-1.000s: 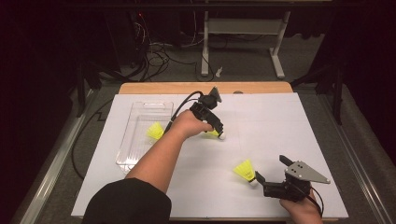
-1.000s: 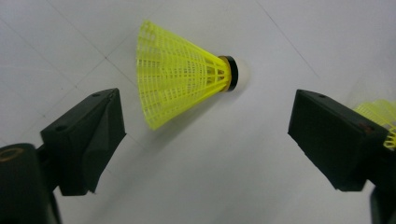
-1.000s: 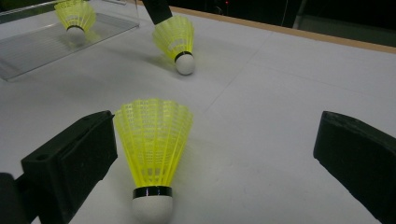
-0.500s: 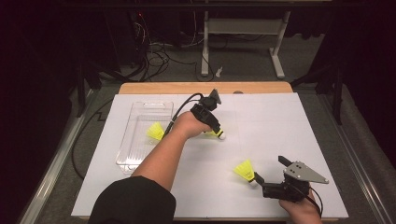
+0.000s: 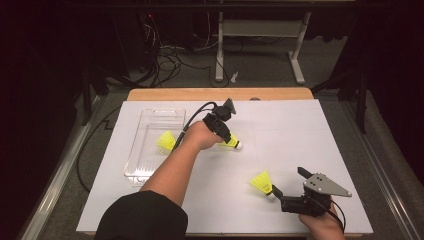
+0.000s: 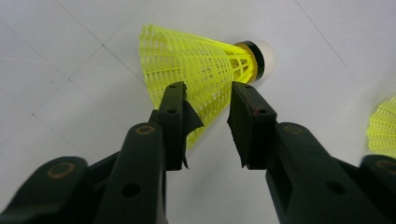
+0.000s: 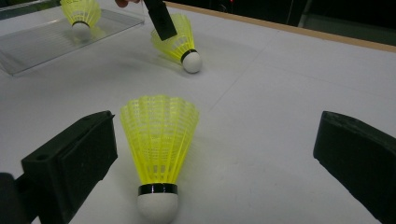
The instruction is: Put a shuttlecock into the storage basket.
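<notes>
**Left gripper closing across the skirt of a lying shuttlecock**

The left gripper (image 6: pixel 208 100) is shown lowered over a yellow shuttlecock (image 6: pixel 198 65) that lies on its side on the white table cover (image 5: pixel 290 140), just right of the clear tray (image 5: pixel 150 120). Its jaws have just been closing, and the mesh skirt is seen between them in the left gripper view. The tips stand narrowly apart at either flank of the skirt; whether the pads already press on the mesh cannot be told.

The long axis of this shuttlecock runs from the open skirt rim, at the left of that view, to the white cork at the upper right. The jaws are thus set across the axis at mid-skirt, so that a closing stroke is judged to squeeze the cone sideways rather than end to end.

A second shuttlecock (image 7: pixel 159 149) lies between the widely spread jaws of the right gripper (image 7: pixel 210 154), untouched, its cork pointing toward that gripper and its skirt away. A third shuttlecock (image 5: pixel 166 140) rests inside the tray. The left hand (image 5: pixel 197 136) is judged the nearer to the tray.

No brand, label or legible writing is to be seen on any item.
</notes>
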The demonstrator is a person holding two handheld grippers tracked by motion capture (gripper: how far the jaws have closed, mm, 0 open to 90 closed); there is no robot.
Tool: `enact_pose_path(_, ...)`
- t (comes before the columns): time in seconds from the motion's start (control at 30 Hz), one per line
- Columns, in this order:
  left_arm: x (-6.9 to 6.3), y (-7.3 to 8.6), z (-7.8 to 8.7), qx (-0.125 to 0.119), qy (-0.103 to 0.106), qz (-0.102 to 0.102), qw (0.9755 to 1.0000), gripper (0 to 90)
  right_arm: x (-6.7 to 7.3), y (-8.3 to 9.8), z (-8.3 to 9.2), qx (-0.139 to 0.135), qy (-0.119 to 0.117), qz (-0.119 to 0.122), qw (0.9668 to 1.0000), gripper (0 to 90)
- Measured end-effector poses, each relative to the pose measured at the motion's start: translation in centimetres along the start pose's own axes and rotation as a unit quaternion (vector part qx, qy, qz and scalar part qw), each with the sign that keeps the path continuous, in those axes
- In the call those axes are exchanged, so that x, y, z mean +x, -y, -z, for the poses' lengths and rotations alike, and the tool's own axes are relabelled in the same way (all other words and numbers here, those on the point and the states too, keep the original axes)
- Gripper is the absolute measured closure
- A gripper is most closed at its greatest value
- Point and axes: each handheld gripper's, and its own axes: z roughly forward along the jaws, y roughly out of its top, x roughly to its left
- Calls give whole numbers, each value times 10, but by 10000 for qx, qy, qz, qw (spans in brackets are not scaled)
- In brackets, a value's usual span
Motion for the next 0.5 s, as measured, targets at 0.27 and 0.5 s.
enact_pose_path(0.27,-2,2,4,-199,-20,-103,9997,844,0,0,0,-2,0,3,10000,1)
enact_pose_path(0.5,-4,5,8,-209,126,-189,9995,892,0,0,0,-13,1,16,10000,1)
